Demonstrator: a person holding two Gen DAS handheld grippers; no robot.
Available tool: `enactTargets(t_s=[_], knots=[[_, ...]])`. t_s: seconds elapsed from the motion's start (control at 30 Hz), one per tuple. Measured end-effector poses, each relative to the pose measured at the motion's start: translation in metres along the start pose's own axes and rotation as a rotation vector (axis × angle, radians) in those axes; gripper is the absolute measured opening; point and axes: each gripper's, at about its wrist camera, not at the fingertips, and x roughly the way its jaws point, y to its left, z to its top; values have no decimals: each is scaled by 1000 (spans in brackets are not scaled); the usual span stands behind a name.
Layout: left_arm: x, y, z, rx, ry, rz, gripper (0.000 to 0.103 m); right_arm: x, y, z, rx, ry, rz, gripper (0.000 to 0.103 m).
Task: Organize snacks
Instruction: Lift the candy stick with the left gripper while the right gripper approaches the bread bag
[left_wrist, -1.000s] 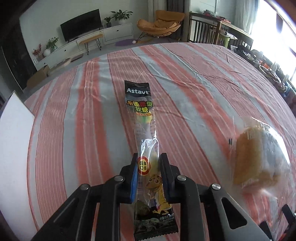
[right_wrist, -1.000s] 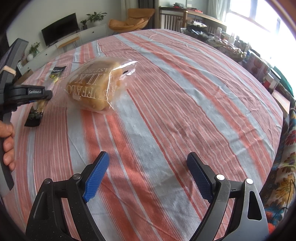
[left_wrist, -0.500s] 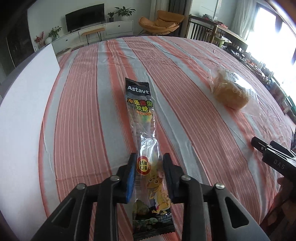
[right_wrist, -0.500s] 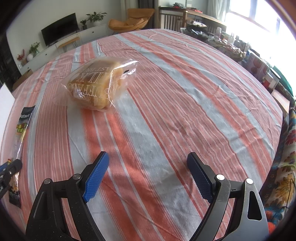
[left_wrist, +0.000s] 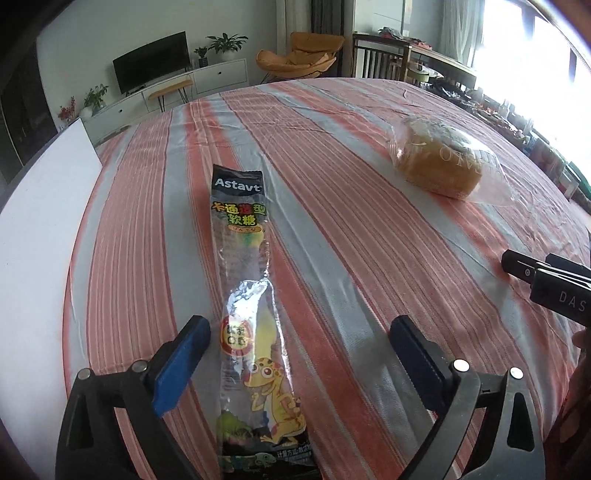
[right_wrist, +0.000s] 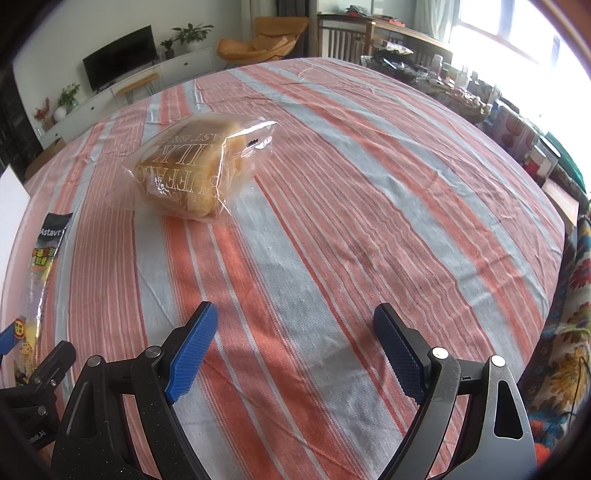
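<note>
The left tongs (left_wrist: 299, 354) point down at the surface (left_wrist: 369, 258), which is covered by a cloth striped in orange-red, grey and white. Their jaws have just been opening and now stand spread wide. The gummy candy packet (left_wrist: 247, 314) lies flat on the cloth between the two blue pads (left_wrist: 181, 362). Neither pad presses on it; the left pad sits just beside the packet's left edge, and the right pad stands well apart from it. The packet is long and narrow, with a black top band reading "Astavt", a clear middle section, and a yellow cartoon lizard printed at the near end. Its length runs away from the camera, roughly parallel to the stripes.

A white board (left_wrist: 40, 229) lies along the left edge of the surface, to the left of the packet.

The bagged bread loaf (right_wrist: 195, 170) rests in its clear plastic wrapper farther back on the surface, well apart from the candy packet and to its right. White lettering is printed on the wrapper.

The right tongs (right_wrist: 295, 339) hover over bare cloth, jaws spread wide, with nothing between the pads. In the right wrist view the candy packet appears at the far left edge, with part of the left tongs at the lower left corner. In the left wrist view the black body of the right tongs enters from the right edge.
</note>
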Motion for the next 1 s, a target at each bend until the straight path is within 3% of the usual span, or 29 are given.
enactTargets(t_s=[0.2,0.3,1.0], knots=[[1,26,2,-73,13,49,98,0,0,0,0,0,0,89],[4,36,1,-96,3,62,103,0,0,0,0,0,0,89],[6,38,2,-48,-12,35,103,0,0,0,1,0,0,89]])
